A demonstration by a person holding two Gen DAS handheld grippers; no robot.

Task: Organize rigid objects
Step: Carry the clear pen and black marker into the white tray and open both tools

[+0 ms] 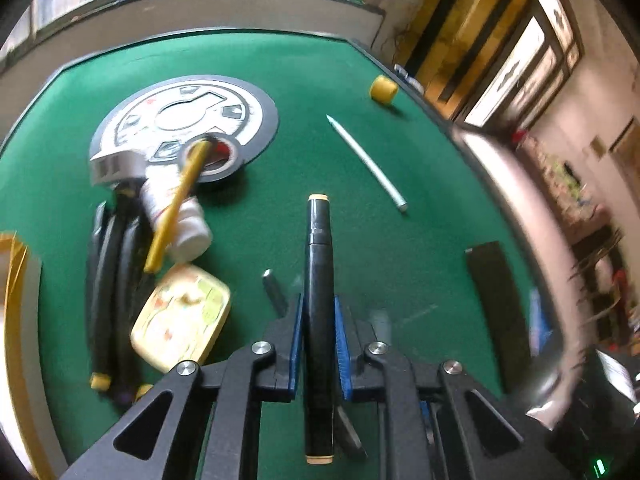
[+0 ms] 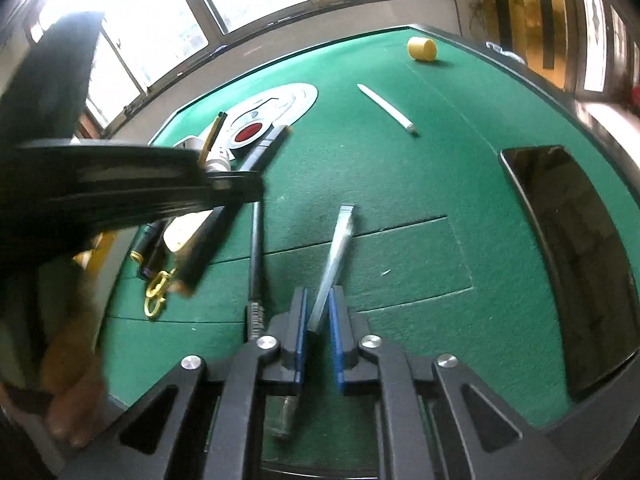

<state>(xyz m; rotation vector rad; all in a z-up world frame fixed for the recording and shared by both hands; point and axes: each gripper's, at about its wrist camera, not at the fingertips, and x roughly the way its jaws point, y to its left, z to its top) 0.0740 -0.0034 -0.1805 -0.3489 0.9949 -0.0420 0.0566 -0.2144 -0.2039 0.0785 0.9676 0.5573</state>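
Note:
My left gripper (image 1: 318,320) is shut on a black marker (image 1: 318,264) with cream end caps, held above the green felt table (image 1: 320,80). To its left lies a pile: several black markers (image 1: 108,272), a white bottle (image 1: 180,220), a yellow pen (image 1: 180,196), a cream tin (image 1: 182,318) and a tape roll (image 1: 212,160). My right gripper (image 2: 318,312) is shut on a silvery clear pen (image 2: 334,260), its tip pointing away over the felt. A thin black pen (image 2: 255,248) lies just left of it. The left gripper (image 2: 120,184) crosses the right wrist view at left.
A white pen (image 1: 366,162) and a yellow cylinder (image 1: 383,89) lie toward the far right of the table. A black phone (image 2: 568,248) lies at the right edge. A round grey and white disc (image 1: 188,120) sits at the far left. A gold clip (image 2: 156,288) lies near the pile.

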